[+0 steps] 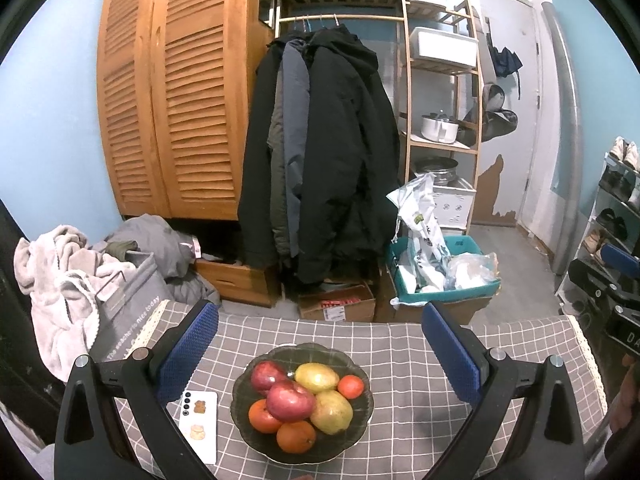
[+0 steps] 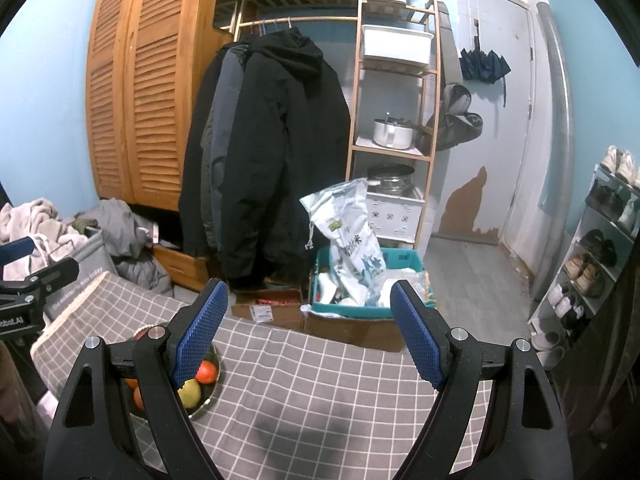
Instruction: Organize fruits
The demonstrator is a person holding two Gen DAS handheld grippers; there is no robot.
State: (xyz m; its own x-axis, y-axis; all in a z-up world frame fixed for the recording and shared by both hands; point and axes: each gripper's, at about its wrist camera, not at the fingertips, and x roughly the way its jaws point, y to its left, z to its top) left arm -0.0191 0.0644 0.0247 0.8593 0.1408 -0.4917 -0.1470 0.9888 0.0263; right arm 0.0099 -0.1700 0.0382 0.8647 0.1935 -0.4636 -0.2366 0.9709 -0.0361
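The fruits all sit heaped in a dark glass bowl (image 1: 360, 420) at the near middle of the desk (image 1: 420, 360), which is covered in a grey checked cloth: two red apples (image 1: 290, 400), two yellow-green mangoes or pears (image 1: 331, 411), and three orange fruits, one (image 1: 296, 436) at the near rim. No fruit lies loose on the cloth in either view, so by this evidence the gathering looks done, unless the job is to sort the pile out of the bowl, in which case nothing has begun; the pictures cannot settle which. The left tongs (image 1: 320, 348) hang above and behind the bowl, spread wide and holding nothing, with the bowl framed between the two blue pads. The right tongs (image 2: 308, 332) are likewise spread and empty, hovering over bare cloth well to the right of the bowl (image 2: 208, 396), which shows only partly behind the left finger in that view. A white phone (image 1: 199, 426) with bear stickers lies just left of the bowl. As for writing, a grey bag (image 1: 128, 312) off the far left corner of the desk carries a line that seems to read "The weather is nice today", though part is blurred. A white sack (image 2: 352, 236) in a teal crate (image 2: 400, 258) on the floor bears Chinese characters too small to read, and the carton labels are illegible.
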